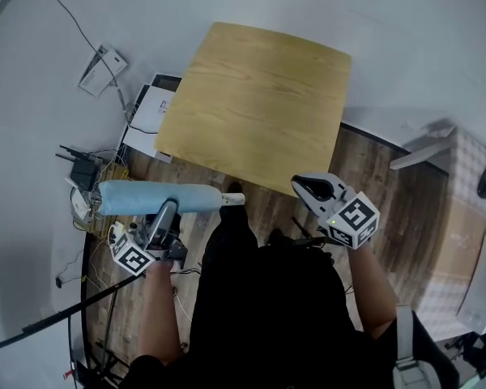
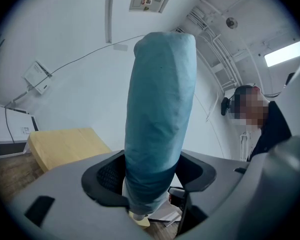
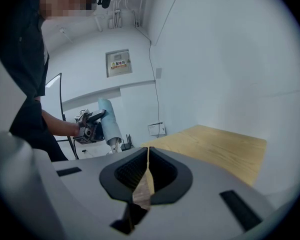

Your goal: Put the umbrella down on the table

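A square light-wood table (image 1: pixel 259 104) lies ahead of both grippers. A folded umbrella in a pale blue fabric sleeve (image 1: pixel 158 198) is pinched crosswise between the jaws of the left gripper (image 1: pixel 165 215). It is held level in the air, short of the table's near edge and clear of it. The right gripper (image 1: pixel 314 189), well to the right of the left one, is pressed together on nothing. The approach step is judged to be in hand. Next, the umbrella would need to be brought forward over the top, lowered flat, and only then released.
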`<act>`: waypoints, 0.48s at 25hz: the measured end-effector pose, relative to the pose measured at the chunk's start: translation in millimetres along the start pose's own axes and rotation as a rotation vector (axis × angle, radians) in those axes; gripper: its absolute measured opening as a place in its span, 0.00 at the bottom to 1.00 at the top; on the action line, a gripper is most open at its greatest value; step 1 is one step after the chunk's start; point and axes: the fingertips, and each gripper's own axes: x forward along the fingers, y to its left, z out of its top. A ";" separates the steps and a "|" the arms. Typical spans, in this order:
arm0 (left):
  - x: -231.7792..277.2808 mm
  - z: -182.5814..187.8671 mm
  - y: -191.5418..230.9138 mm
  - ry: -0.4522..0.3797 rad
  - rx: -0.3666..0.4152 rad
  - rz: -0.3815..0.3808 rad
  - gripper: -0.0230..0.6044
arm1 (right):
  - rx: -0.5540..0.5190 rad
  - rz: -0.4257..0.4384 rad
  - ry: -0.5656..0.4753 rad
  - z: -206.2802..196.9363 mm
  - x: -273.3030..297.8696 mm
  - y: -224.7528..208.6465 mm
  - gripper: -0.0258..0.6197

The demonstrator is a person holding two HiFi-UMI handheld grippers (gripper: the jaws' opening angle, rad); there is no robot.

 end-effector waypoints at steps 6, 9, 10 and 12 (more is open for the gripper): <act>39.4 20.2 50.0 -0.003 -0.053 -0.048 0.51 | 0.013 -0.063 0.033 16.5 27.3 -35.1 0.07; 61.8 44.2 74.8 0.020 -0.038 -0.068 0.51 | -0.016 -0.081 0.051 36.4 54.8 -49.1 0.07; 68.7 51.9 82.5 0.033 -0.029 -0.075 0.51 | -0.022 -0.090 0.052 43.5 64.0 -53.9 0.07; 81.0 66.7 98.6 0.072 -0.008 -0.085 0.51 | -0.026 -0.108 0.048 58.3 82.7 -61.9 0.07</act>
